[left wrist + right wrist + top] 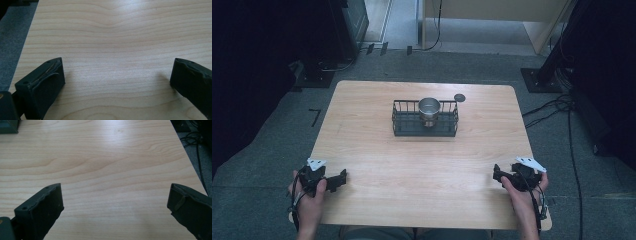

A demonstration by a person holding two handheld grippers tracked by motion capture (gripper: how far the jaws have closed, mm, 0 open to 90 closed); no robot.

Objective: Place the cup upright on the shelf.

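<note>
At the table's near edge, the left gripper rests at the near left and the right gripper at the near right, both with jaws spread wide, gripping nothing. Bare wooden table lies between them and the far-centre wire basket, which holds an upright metal cup. A small dark disc sits just beyond the basket's right corner.

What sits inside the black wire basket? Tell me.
A metal cup stands upright inside the black wire basket, toward its middle. The cup's inside looks empty; the basket floor under it is hidden.
</note>
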